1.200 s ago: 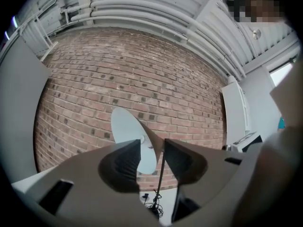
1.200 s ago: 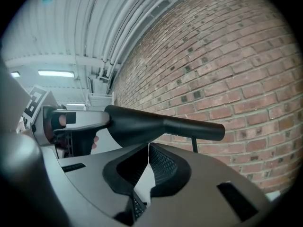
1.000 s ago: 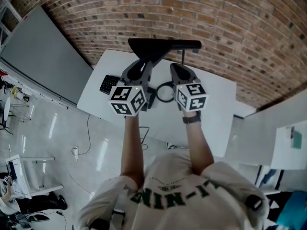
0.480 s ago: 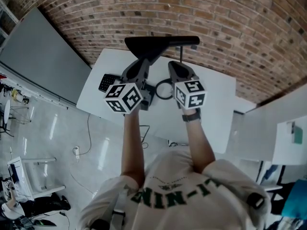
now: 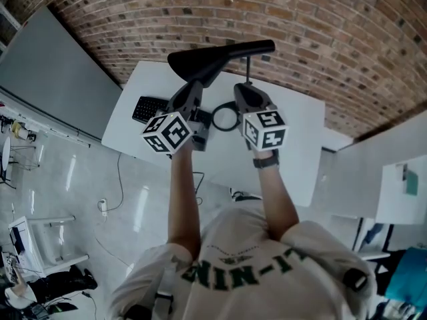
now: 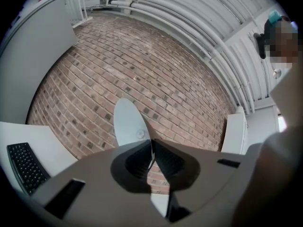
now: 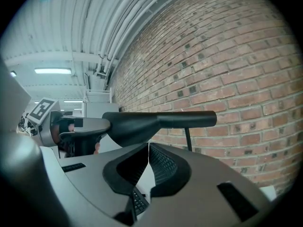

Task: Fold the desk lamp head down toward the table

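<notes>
desk lamp (image 5: 217, 59) | black, slim | lamp head (image 7: 156, 123) level, not folded yet, wide paddle end left, narrow bar right, pale underside | thin upright stem (image 7: 188, 138) | standing near table's (image 5: 293, 142) far edge, about mid

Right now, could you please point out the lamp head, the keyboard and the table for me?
lamp head (image 5: 200, 62): head view, on its broad black top.
keyboard (image 5: 148, 109): head view, on its keys.
table (image 5: 293, 131): head view, on a bare white patch.
</notes>
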Tool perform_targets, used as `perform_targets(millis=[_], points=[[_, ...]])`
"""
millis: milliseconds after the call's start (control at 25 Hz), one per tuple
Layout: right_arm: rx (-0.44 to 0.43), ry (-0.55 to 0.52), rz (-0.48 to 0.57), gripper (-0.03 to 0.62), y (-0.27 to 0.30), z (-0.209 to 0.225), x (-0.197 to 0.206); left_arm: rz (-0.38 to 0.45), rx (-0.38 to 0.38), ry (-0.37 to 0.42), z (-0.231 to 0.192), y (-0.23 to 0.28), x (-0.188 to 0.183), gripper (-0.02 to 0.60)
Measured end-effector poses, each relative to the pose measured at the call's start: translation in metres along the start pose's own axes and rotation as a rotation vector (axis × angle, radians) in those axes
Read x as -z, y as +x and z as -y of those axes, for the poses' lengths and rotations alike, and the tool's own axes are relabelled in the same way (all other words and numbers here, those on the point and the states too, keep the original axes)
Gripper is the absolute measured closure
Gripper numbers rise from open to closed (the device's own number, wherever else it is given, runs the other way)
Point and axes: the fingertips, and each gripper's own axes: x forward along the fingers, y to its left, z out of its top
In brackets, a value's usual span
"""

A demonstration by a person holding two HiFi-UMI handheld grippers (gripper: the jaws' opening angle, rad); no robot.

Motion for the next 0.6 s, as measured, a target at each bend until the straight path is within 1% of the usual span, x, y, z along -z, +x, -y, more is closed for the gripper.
perform_targets(millis=[160, 480, 600], points=[[0.011, 0.004, 0.003, 0.589, -0.007, 0.005, 0.001, 0.005, -0.006, -0.028, -0.002, -0.001, 0.004, 0.563], [0.029, 0.013, 0.005, 0.589, -0.017, 0.012, 0.003, 0.000, -0.039, -0.025, -0.006, -0.002, 0.011, 0.560], [0.031, 0.015, 0.002, 0.589, -0.020, 0.012, 0.005, -0.004, -0.046, -0.050, -0.008, -0.003, 0.015, 0.558]])
